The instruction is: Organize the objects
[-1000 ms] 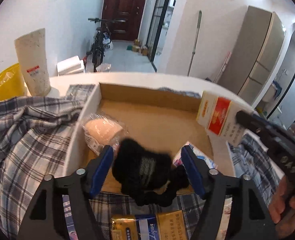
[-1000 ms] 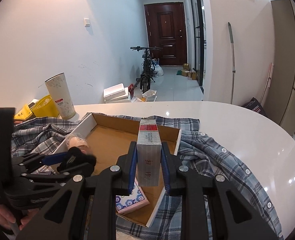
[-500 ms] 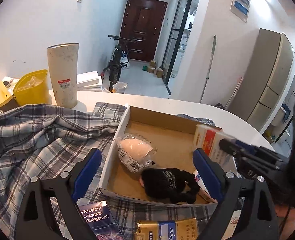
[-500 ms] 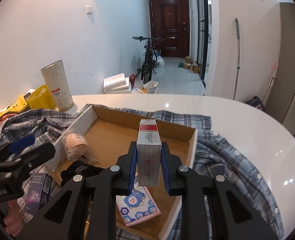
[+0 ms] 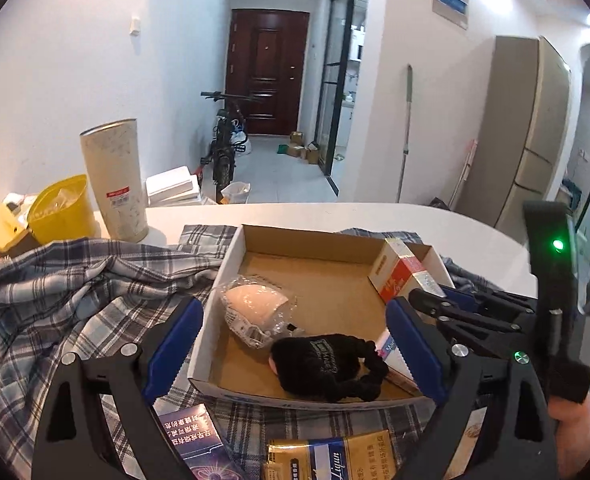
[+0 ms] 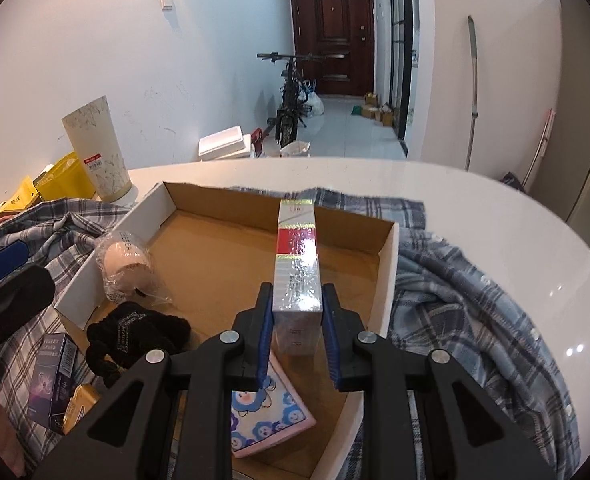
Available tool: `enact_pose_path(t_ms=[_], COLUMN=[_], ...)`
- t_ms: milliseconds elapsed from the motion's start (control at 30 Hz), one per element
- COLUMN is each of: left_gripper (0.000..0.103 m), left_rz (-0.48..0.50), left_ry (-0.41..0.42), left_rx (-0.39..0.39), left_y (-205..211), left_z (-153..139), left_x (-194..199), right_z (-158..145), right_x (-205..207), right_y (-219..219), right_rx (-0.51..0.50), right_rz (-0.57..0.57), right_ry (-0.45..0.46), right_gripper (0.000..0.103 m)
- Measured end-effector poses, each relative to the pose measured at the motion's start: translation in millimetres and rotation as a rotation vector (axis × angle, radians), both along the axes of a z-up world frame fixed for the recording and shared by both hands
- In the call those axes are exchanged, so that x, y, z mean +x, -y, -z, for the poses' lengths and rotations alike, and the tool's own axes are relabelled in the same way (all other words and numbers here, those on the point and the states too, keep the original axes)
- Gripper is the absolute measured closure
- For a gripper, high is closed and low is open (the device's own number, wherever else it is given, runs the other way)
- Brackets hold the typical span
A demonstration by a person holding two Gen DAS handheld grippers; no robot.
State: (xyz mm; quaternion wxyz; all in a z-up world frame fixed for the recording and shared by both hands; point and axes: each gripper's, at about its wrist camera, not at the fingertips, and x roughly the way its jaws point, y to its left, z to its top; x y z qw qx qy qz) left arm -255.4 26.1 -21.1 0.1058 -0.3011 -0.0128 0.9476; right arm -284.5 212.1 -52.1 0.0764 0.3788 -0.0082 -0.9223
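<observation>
While the right tool (image 6: 297,322) grips a long red-and-silver carton (image 6: 297,264) by its near end, the carton hangs over the shallow open cardboard box (image 6: 389,256), its long axis pointing toward the box's far wall. Bare floor lies beneath it, right of the black knitted bundle (image 6: 135,330) and beyond the pink cartoon-print packet (image 6: 269,410). The left tool (image 5: 291,352), jaws wide and empty, having just opened, hovers at the box's near edge. Judged from this, lowering comes next.
</observation>
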Motion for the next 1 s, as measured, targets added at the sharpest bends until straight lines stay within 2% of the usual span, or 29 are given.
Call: enact_pose_path(t_ms=[133,233,300,333,367,533,633,700,800,867,1000], left_gripper=[0.009,0.009,0.009,0.009,0.009,0.009,0.008,0.000,0.000,0.000,0.000], left_rz=[0.000,0.007,0.008,-0.006,-0.032,-0.043,-0.041,-0.038,-0.063,-0.074,-0.071], left_ry=[-0.048,-0.089,-0.104,-0.112,-0.131,-0.230,-0.293,-0.338,-0.406,-0.454,-0.484], left_rx=[-0.049,-0.078,-0.081,-0.084,-0.091,-0.075,-0.067,-0.058,-0.043,-0.036,0.008], left_y=[-8.3,-12.3,-11.9,-11.4,-10.3,-3.8,2.5,7.1,13.2,16.1,20.1], left_z=[-1.7,-4.0,-6.8,-9.1,-13.8,-52.2,-73.9,-88.3,-104.0,-111.0,-121.6], left_x=[8.4,14.3,15.6,16.6,19.2,44.0,67.8,89.1,117.7,137.9,172.7], right_z=[5.5,5.0,1.8,-2.3,-7.0,-51.0,-81.6,-98.3,-117.8,-127.3,-140.4], right_x=[-3.5,-3.3,-1.1,1.4,4.1,30.0,57.7,77.0,105.4,125.2,164.3], right_y=[-7.2,-10.3,-12.8,-15.2,-17.5,-30.8,-42.2,-49.2,-55.9,-59.5,-61.9], right_rx=[-0.042,-0.031,-0.025,-0.042,-0.061,-0.050,-0.068,-0.066,-0.047,-0.069,-0.104], right_rz=[0.006,0.025,0.038,0.036,0.038,0.069,0.072,0.092,0.110,0.096,0.068], right_ry=[0.030,0.026,0.014,0.001,-0.012,-0.119,-0.200,-0.243,-0.281,-0.308,-0.351], right_gripper=[0.081,0.079,0.069,0.055,0.047,0.044,0.032,0.031,0.031,0.031,0.031])
